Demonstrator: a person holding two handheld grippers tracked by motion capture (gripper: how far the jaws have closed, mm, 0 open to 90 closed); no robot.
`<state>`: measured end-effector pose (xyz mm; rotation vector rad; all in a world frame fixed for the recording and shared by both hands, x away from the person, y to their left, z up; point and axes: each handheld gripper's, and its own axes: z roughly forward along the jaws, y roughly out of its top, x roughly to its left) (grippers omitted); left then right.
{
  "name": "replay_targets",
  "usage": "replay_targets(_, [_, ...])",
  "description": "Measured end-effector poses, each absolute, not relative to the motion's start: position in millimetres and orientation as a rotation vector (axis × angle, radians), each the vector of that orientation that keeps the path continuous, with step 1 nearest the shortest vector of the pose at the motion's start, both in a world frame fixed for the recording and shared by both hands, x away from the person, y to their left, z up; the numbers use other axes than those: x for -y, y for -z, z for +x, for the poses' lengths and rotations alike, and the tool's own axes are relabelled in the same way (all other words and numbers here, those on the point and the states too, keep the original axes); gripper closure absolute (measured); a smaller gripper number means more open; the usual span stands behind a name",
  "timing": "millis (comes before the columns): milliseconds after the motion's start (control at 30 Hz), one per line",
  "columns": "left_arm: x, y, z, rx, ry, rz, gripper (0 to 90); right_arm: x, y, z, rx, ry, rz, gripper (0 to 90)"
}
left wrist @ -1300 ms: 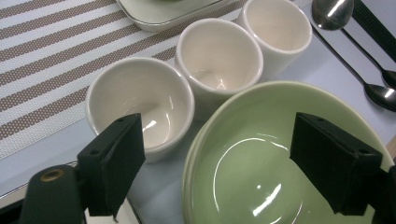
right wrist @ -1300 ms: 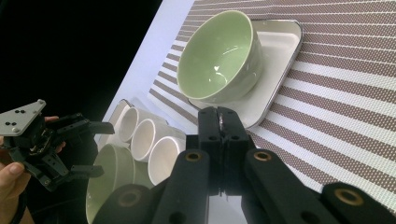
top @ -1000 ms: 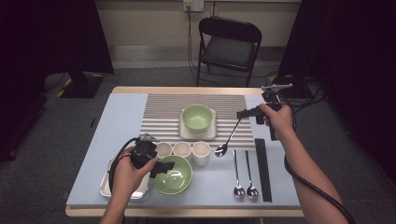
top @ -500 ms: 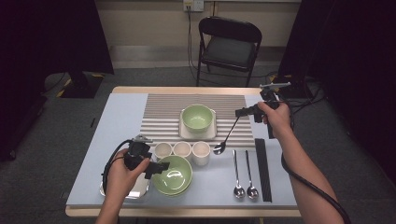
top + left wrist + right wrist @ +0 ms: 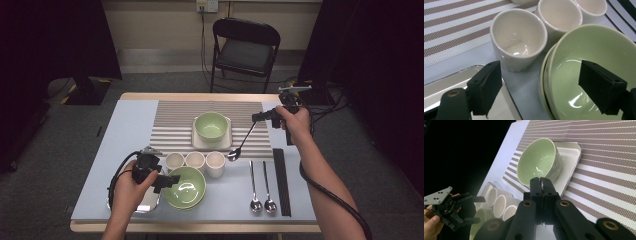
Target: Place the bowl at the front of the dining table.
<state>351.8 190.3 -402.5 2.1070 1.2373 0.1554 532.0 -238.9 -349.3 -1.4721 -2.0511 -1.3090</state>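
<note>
Spoon [image 5: 241, 144] in right claw [image 5: 257, 118], above white cups [image 5: 195, 160]

Three cups [image 5: 195, 161] stand in a row before the plate [image 5: 199, 142]; a bowl [image 5: 211, 126] sits on that plate.

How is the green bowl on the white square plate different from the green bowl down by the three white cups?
The far green bowl sits alone on a white square plate on the striped mat; the near green bowl is the top one of a stack on the blue table surface. The far bowl has nothing at it, while the open left claw straddles the near bowl's rim. Both are pale green, glossy and empty.
</note>
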Motion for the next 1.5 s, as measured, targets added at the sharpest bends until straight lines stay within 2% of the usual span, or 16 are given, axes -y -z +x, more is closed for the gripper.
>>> replay_targets(1500, [-195, 406, 348, -1.224, -0.152, 2.136, 18.5, 222, 332, 550, 2.042, 1.367, -1.514, 90.0])
